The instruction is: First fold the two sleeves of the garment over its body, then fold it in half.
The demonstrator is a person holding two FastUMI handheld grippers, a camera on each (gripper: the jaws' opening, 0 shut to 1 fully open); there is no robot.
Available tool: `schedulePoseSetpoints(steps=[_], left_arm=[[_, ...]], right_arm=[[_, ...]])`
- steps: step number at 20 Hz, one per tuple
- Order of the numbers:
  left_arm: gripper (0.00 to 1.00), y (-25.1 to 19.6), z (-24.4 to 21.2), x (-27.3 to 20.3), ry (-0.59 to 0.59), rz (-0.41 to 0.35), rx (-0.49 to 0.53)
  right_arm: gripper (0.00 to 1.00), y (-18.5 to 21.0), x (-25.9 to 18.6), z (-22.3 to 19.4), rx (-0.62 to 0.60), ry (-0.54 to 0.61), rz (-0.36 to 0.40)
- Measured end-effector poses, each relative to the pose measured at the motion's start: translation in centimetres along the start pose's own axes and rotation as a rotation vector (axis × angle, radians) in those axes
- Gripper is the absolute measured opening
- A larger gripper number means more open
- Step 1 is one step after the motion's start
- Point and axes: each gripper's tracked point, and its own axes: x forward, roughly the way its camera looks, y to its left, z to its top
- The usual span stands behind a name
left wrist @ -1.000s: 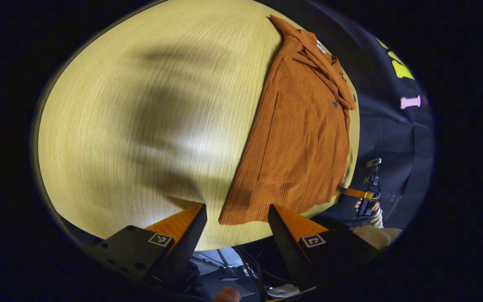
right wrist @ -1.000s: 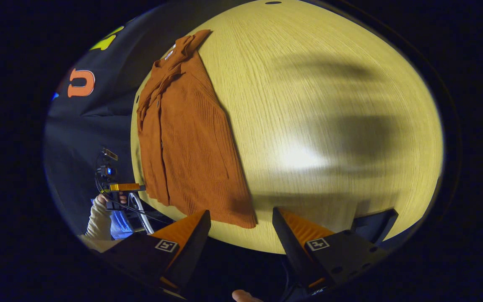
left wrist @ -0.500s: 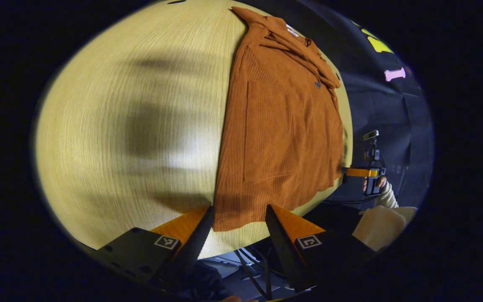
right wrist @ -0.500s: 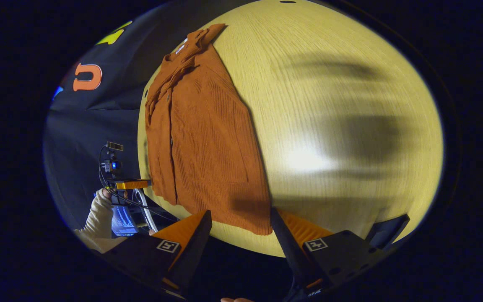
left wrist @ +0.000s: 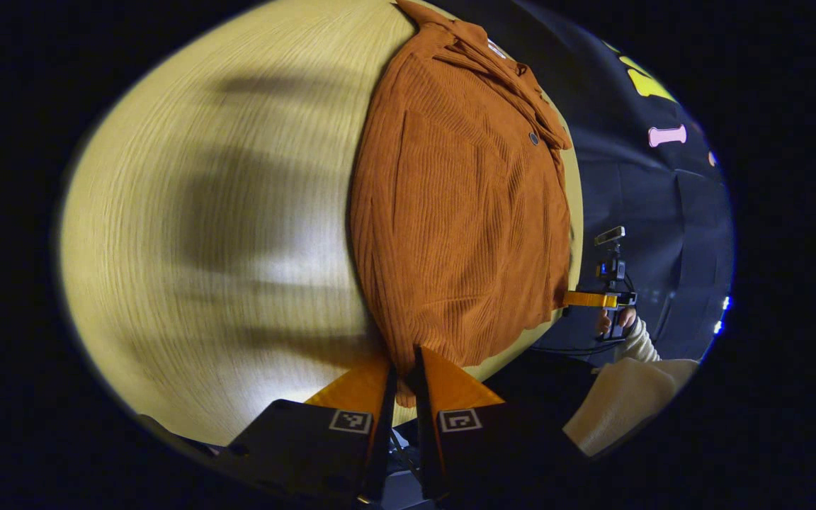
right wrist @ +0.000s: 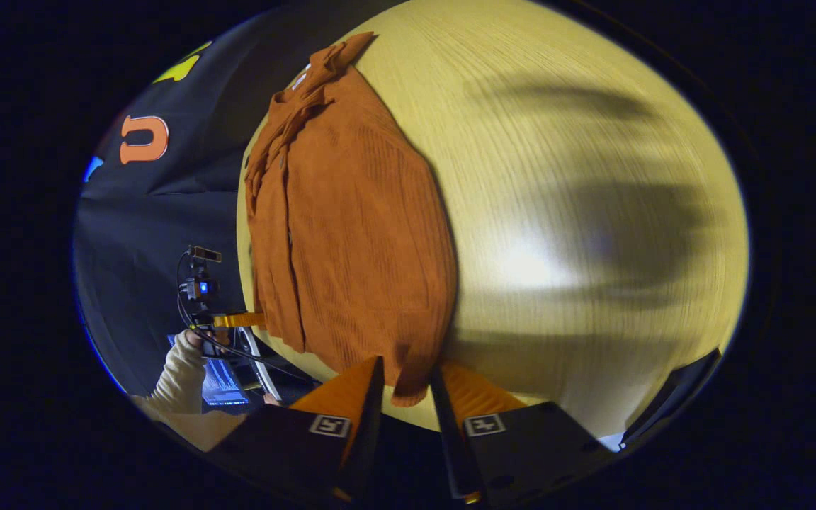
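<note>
A staged recording booth, not a home: a pale wood-grain table (left wrist: 202,212) stands against a black cloth wall (left wrist: 649,212), with cables (right wrist: 238,350) and a lit screen (right wrist: 220,382) beyond the table's edge beside a person's cream sleeve (right wrist: 178,375)

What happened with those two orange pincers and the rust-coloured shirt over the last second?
Both moved in to the ribbed rust-orange shirt's near hem corners and narrowed. The left gripper now pinches its corner; the right gripper has closed around its corner. The shirt stayed flat on the pale wooden table, sleeves folded in.
</note>
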Motion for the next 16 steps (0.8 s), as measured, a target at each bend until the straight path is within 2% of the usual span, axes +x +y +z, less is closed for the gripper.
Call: schedulePoseSetpoints(steps=[1, 3, 4, 7, 8, 10, 13, 16], left_arm=[[0.18, 0.3, -0.1, -0.1, -0.002, 0.017, -0.003], [0.15, 0.4, 0.1, 0.0, -0.017, 0.046, 0.006], [0.14, 0.4, 0.1, 0.2, -0.030, 0.067, 0.009], [0.07, 0.1, 0.3, 0.4, -0.055, 0.154, 0.054], [0.04, 0.1, 0.6, 0.4, -0.068, 0.185, 0.034], [0.03, -0.3, 1.2, 0.5, -0.090, 0.234, -0.007], [0.03, -0.5, 2.4, 0.2, -0.094, 0.309, 0.028], [0.03, -0.7, 3.9, -0.6, -0.079, 0.372, 0.095]], right_arm=[[0.35, 0.1, 0.1, 0.1, 0.001, -0.003, 0.005], [0.31, -0.4, 0.2, 0.3, -0.010, -0.006, -0.016], [0.17, -0.3, 0.5, 0.2, -0.008, -0.009, -0.015], [0.16, -0.3, 0.5, 0.5, -0.094, -0.028, -0.049], [0.11, -0.1, 0.7, 0.6, -0.124, -0.034, -0.055], [0.10, -0.3, 0.5, 0.1, -0.166, -0.024, -0.102], [0.10, -0.3, 0.5, -0.1, -0.242, 0.000, -0.186], [0.10, -0.4, 0.6, 0.3, -0.180, 0.010, -0.265]])
